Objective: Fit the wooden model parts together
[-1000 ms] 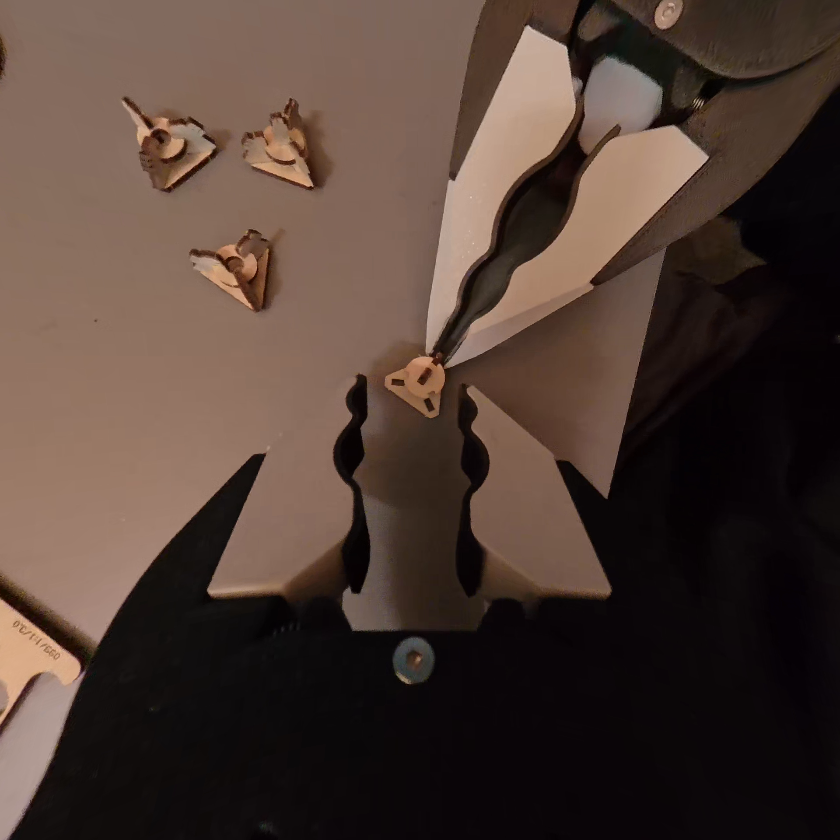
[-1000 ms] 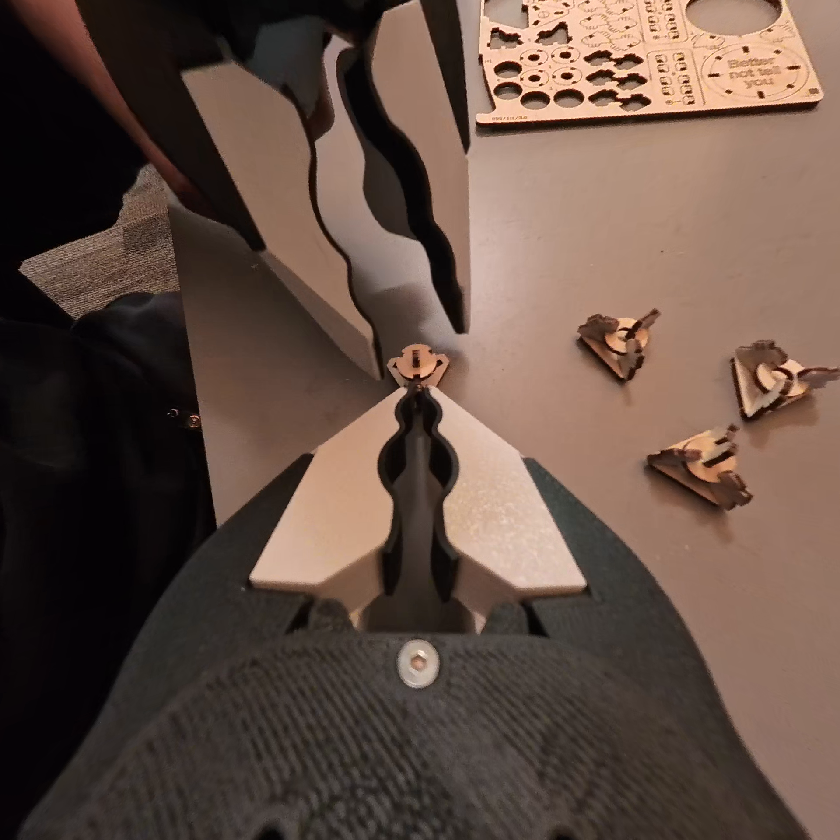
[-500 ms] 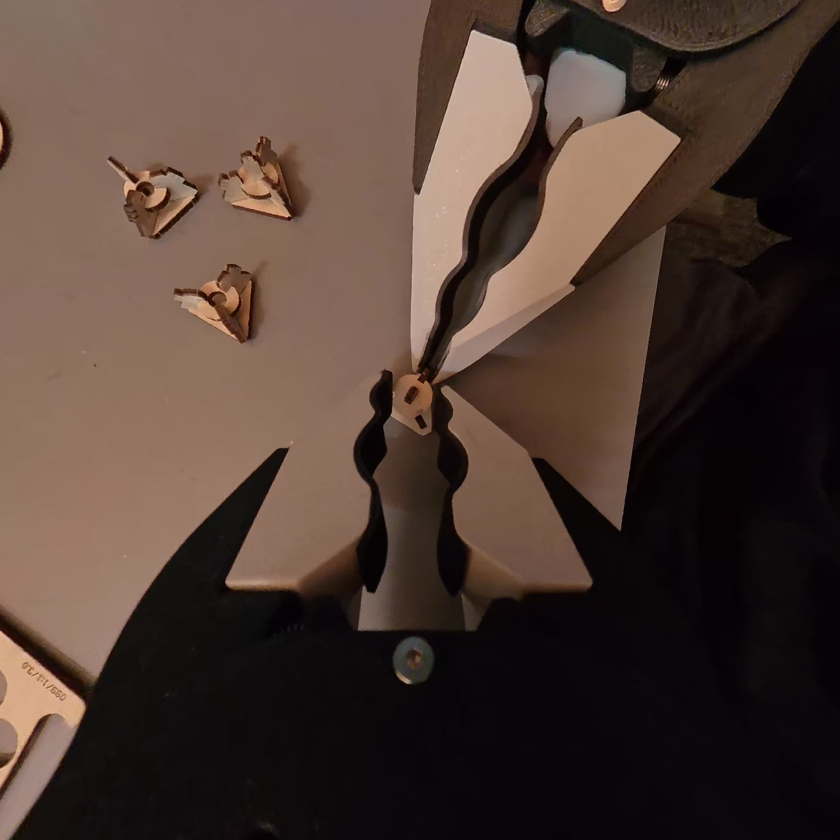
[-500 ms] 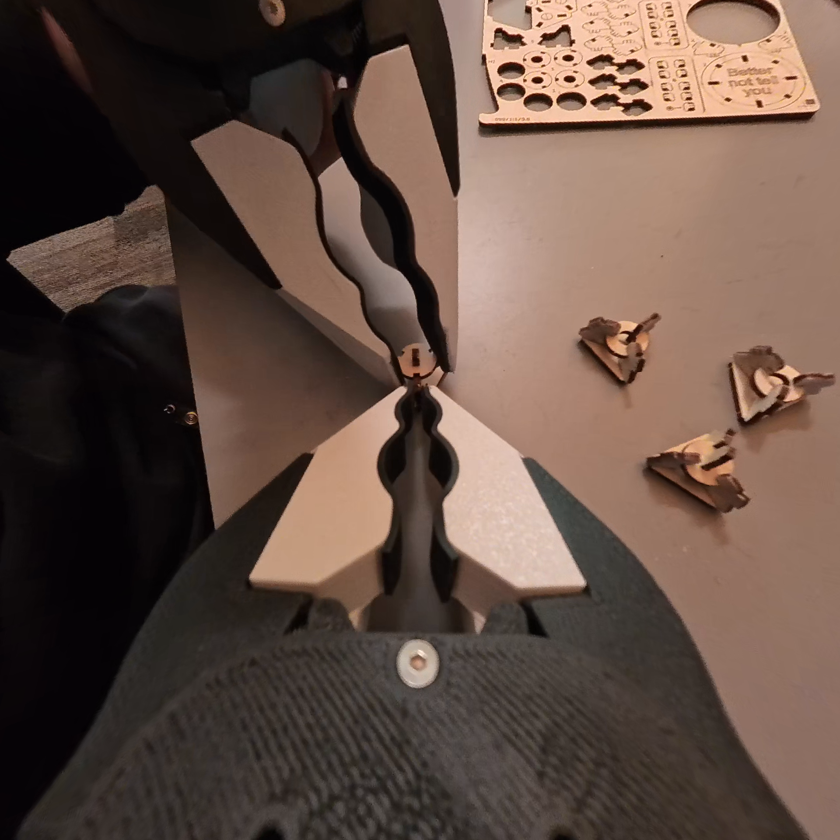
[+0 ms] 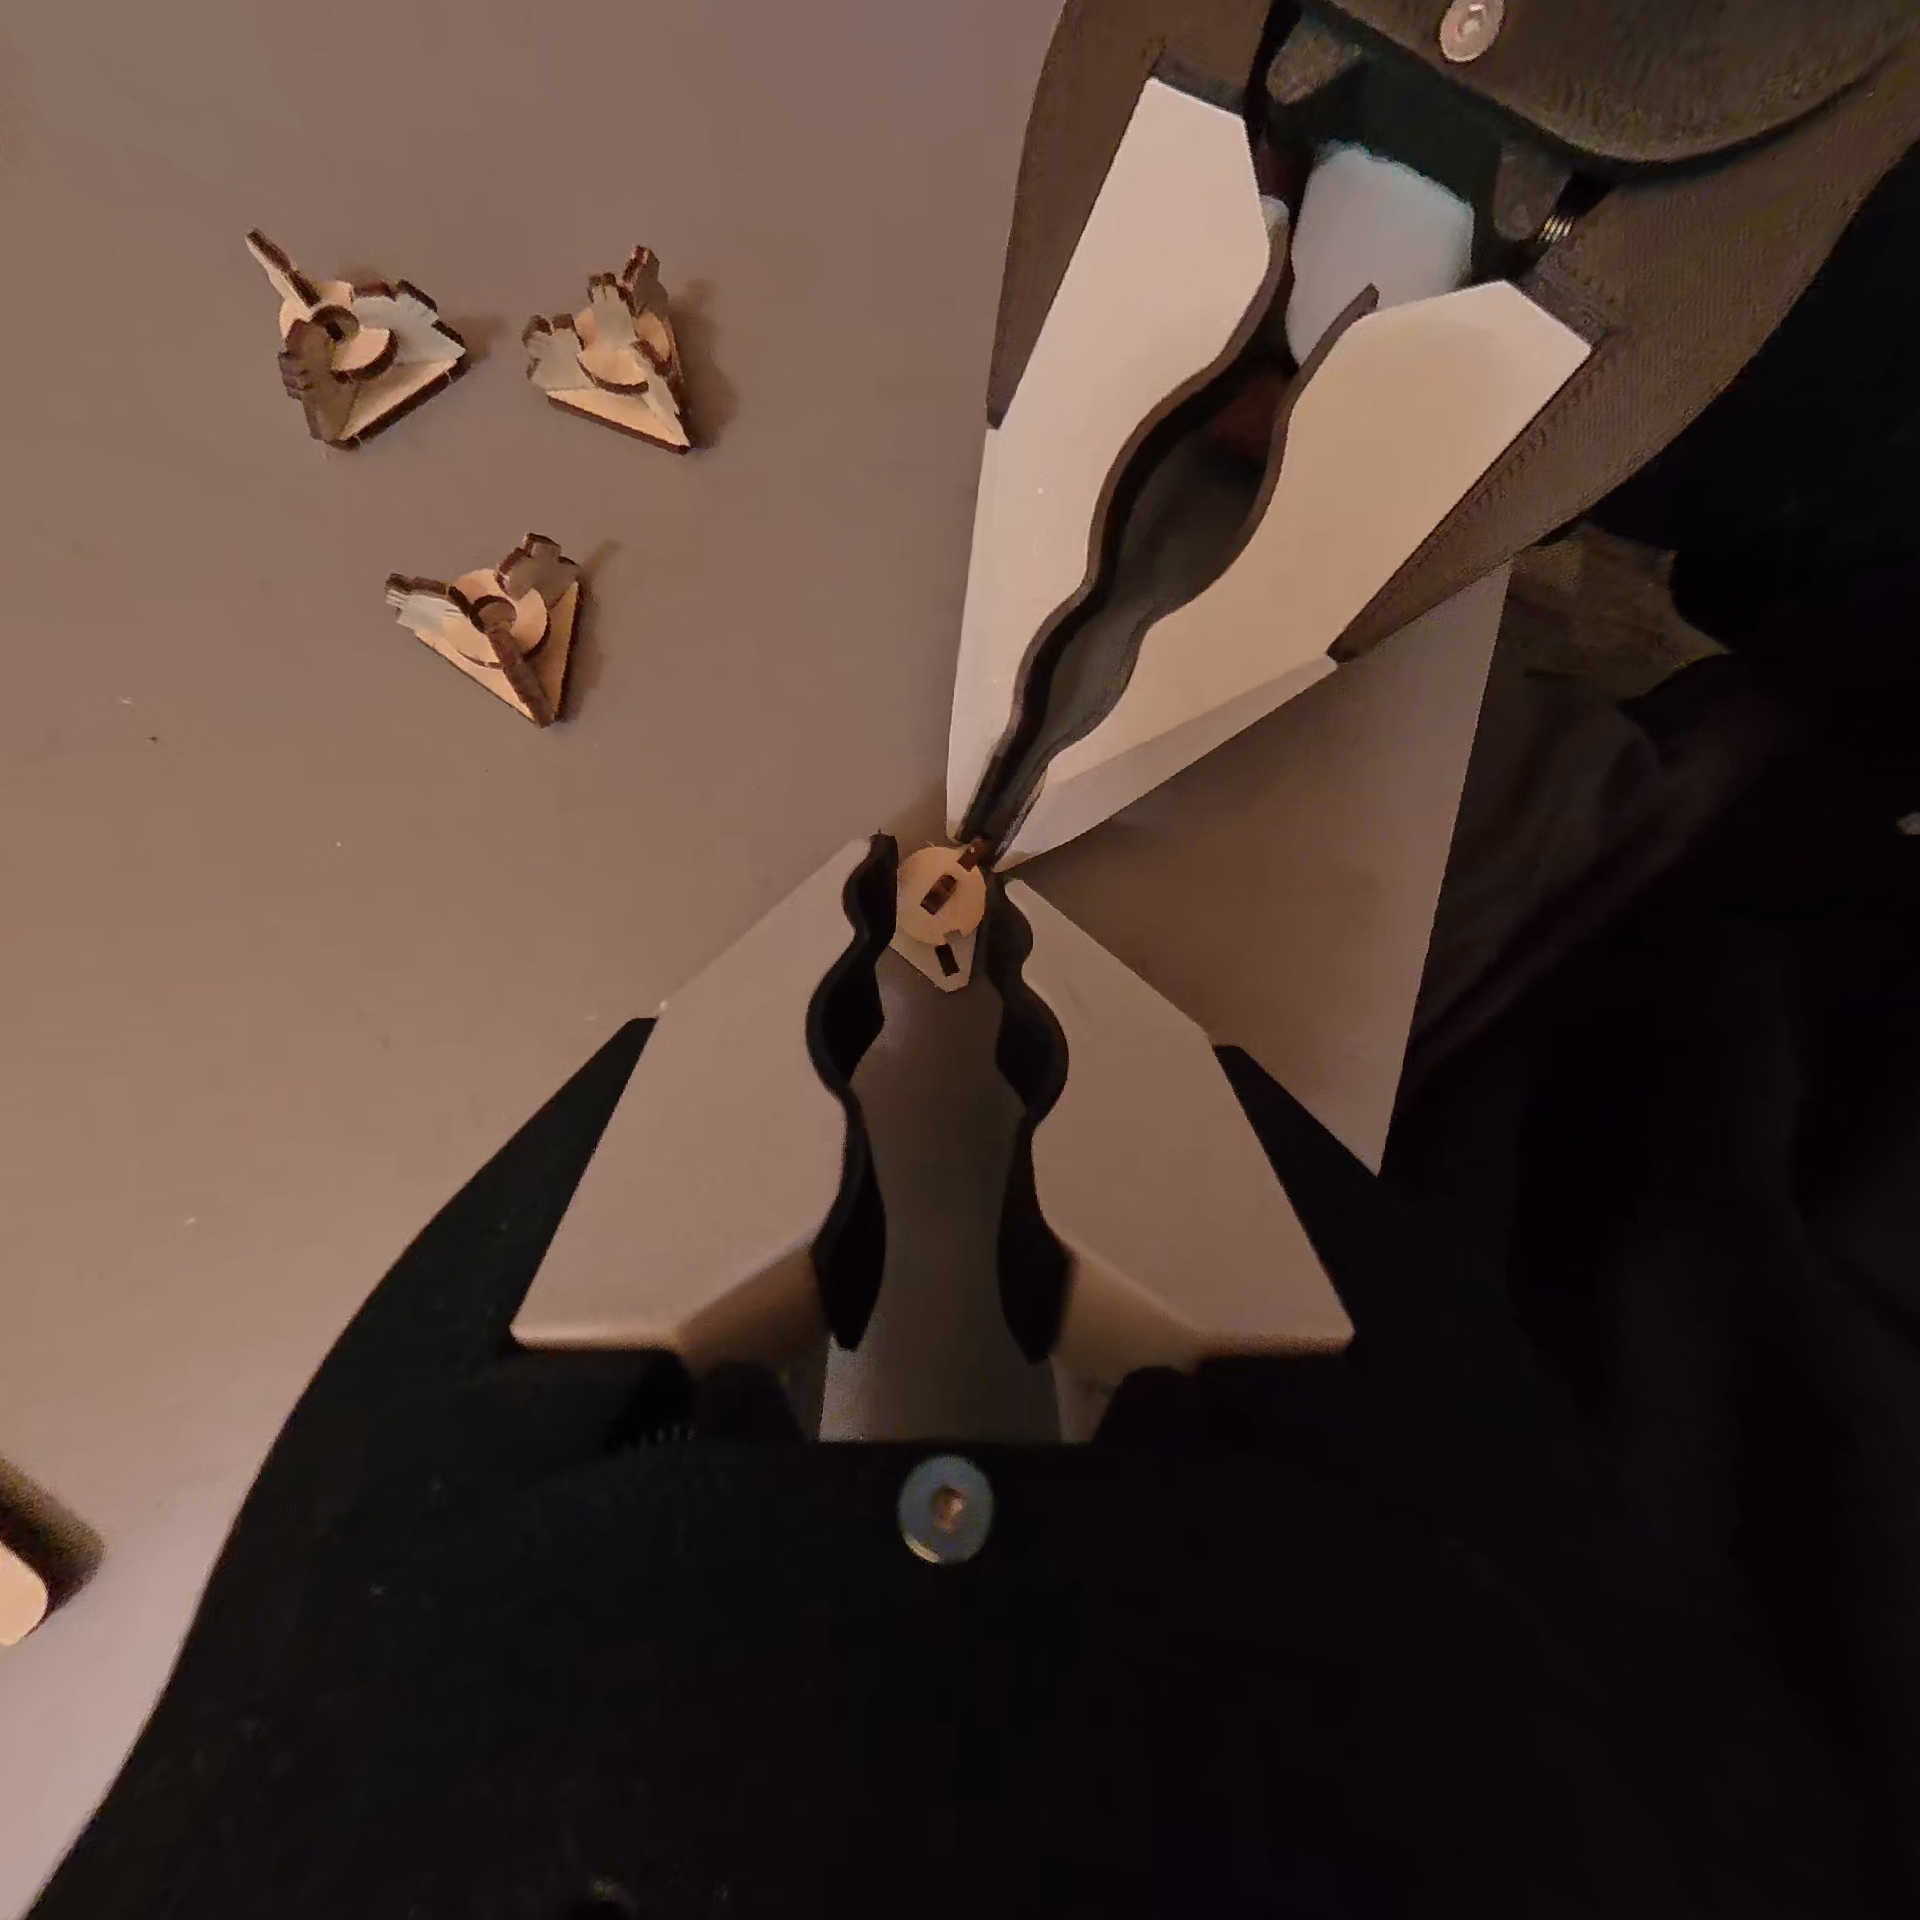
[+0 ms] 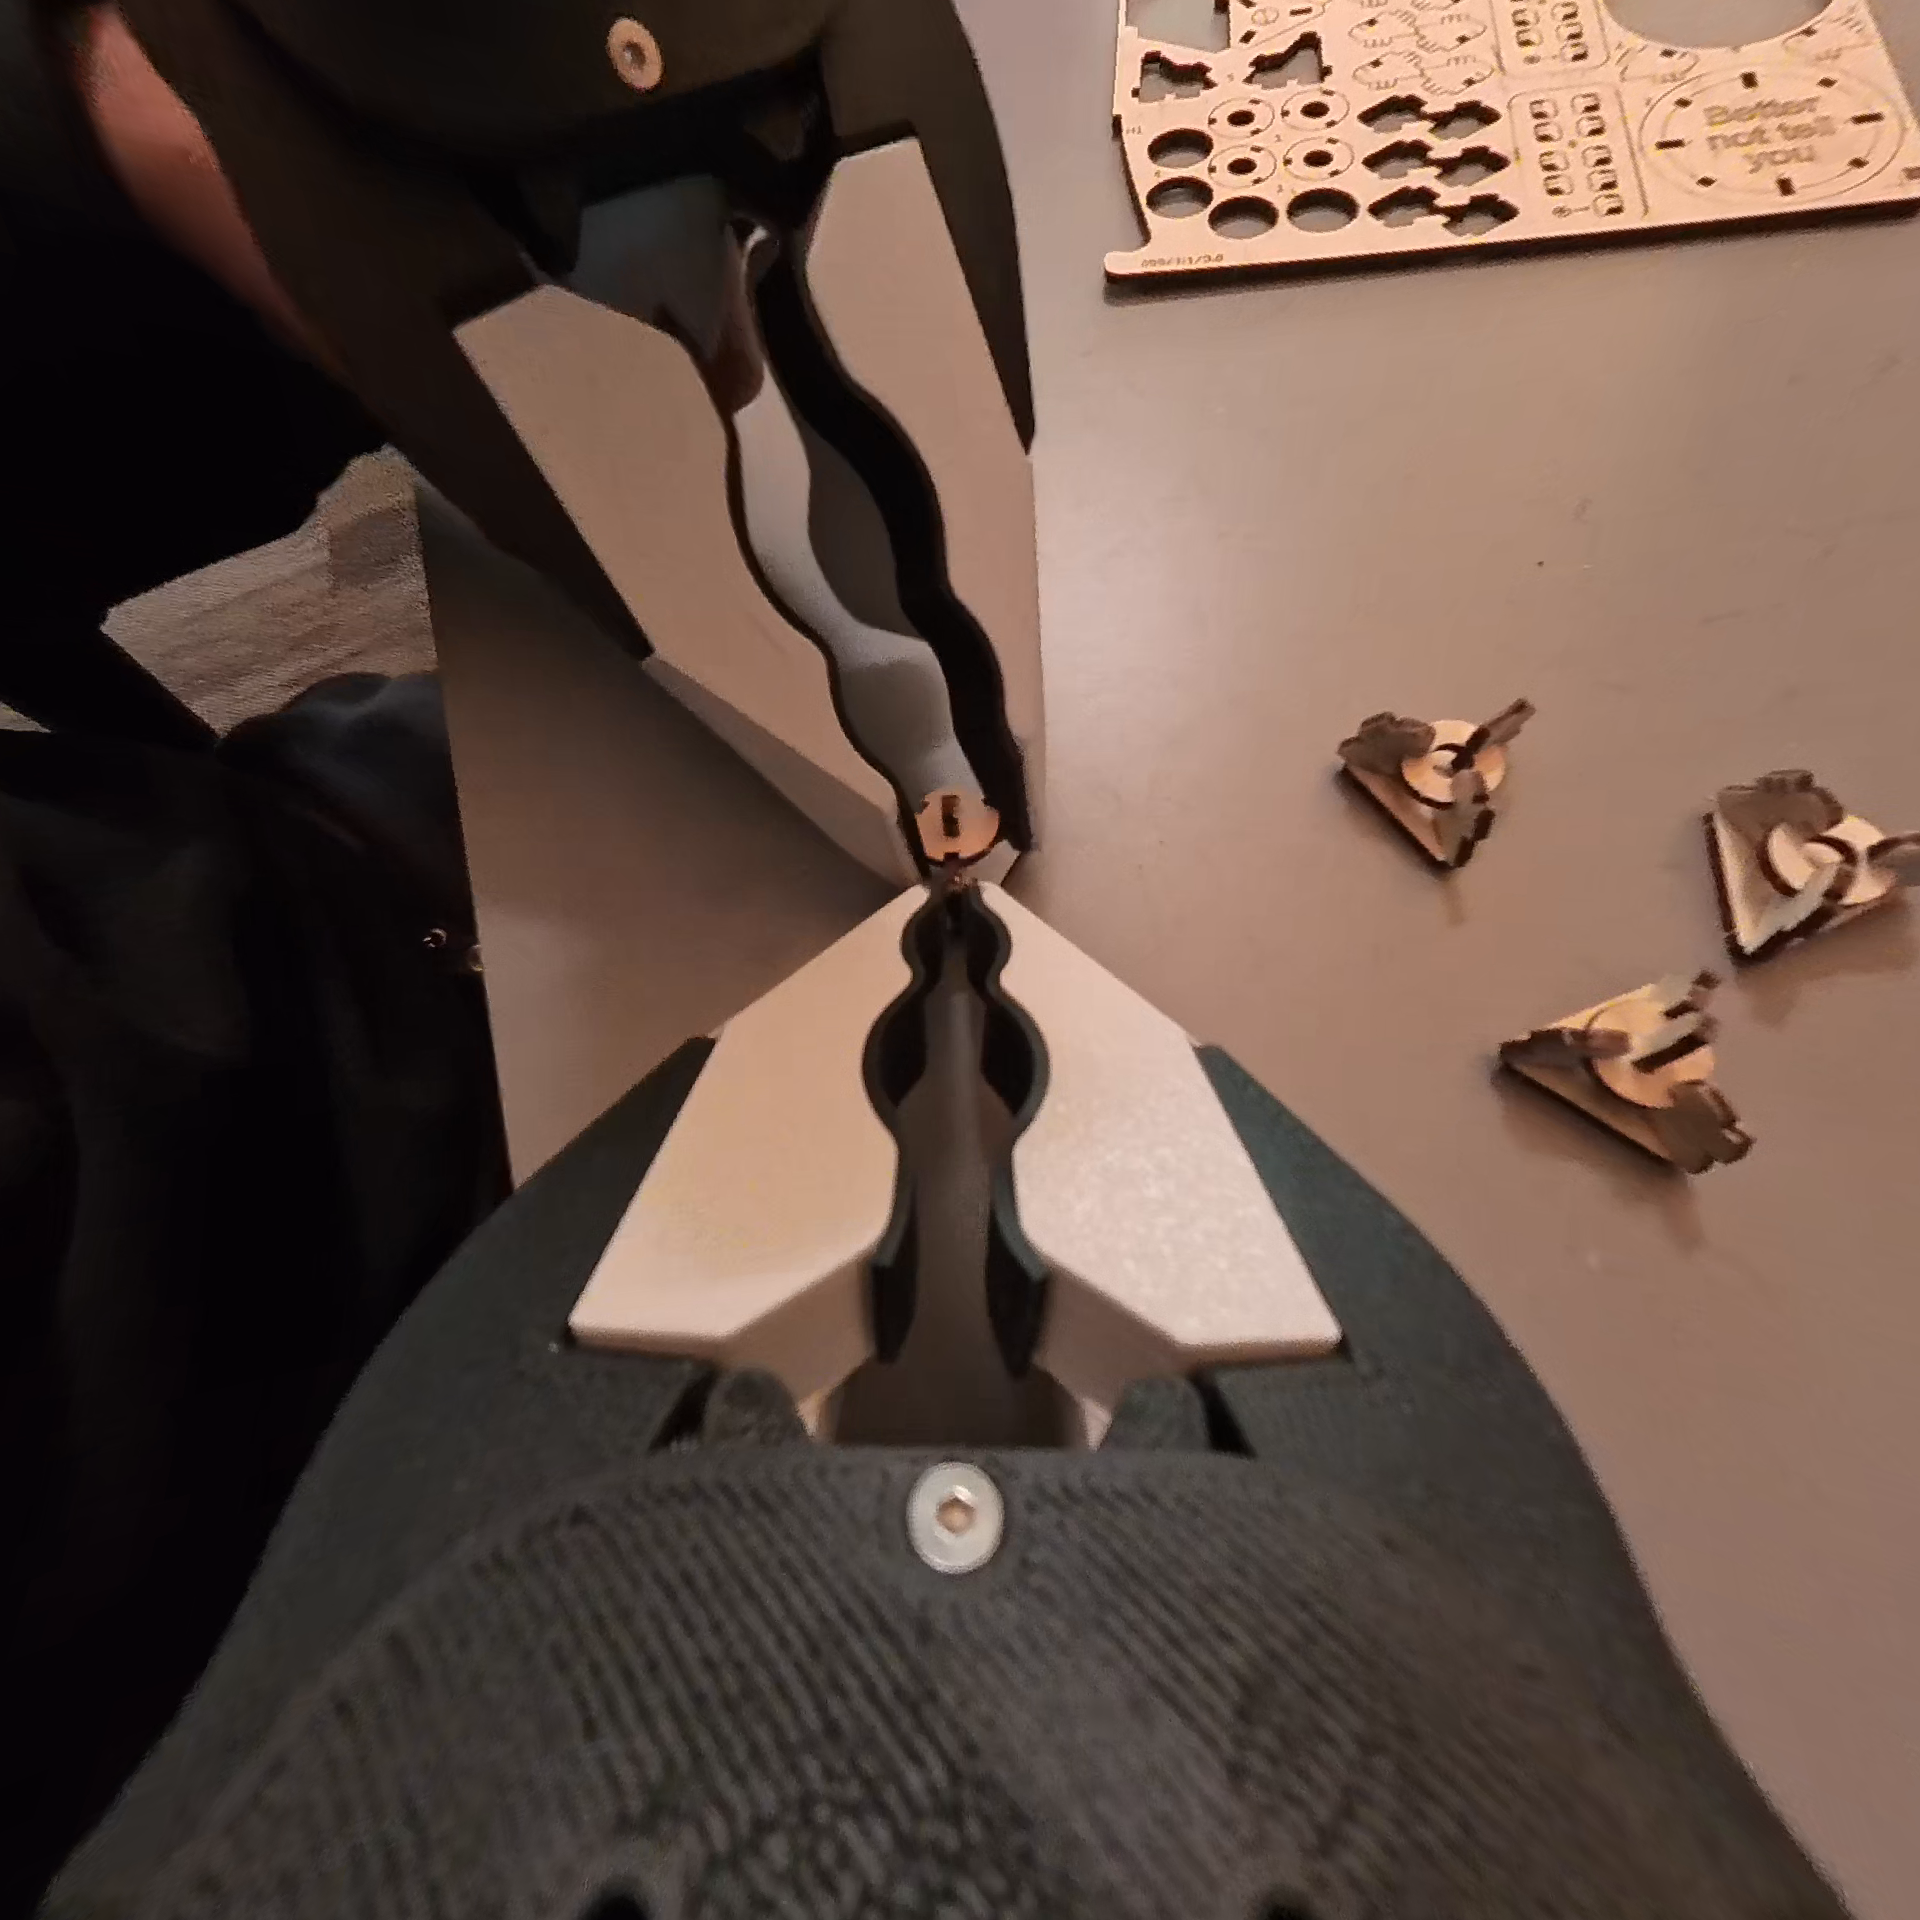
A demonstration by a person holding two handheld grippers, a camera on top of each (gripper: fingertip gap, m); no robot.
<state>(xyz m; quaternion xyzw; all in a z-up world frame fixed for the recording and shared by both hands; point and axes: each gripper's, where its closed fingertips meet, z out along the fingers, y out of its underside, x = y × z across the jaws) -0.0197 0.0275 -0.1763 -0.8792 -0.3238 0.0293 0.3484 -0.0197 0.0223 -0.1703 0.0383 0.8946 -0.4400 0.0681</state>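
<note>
A small pale wooden piece (image 5: 940, 909), a round disc on a triangular plate, hangs just above the grey table (image 5: 312, 987). My left gripper (image 5: 940, 883) is shut on it, with both dark pads pressed against the disc's sides. My right gripper (image 5: 985, 831) comes in from the upper right, shut, and pinches a thin dark tab at the piece's edge. In the right wrist view my right gripper (image 6: 951, 894) is shut at the near edge of the piece (image 6: 956, 826). There the left gripper (image 6: 961, 831) reaches down from above and clamps the disc.
Three assembled wooden triangles lie on the table (image 5: 358, 343), (image 5: 618, 358), (image 5: 499, 623); they also show in the right wrist view (image 6: 1429, 774). A punched-out wooden sheet (image 6: 1507, 135) lies at the back. The table's edge (image 6: 457, 727) and a person in dark clothes are close by. Less than 4 cm separates the two grippers' tips.
My left gripper's fingers stood open on either side of the piece and have closed on it. My right gripper has stayed shut on the tab.
</note>
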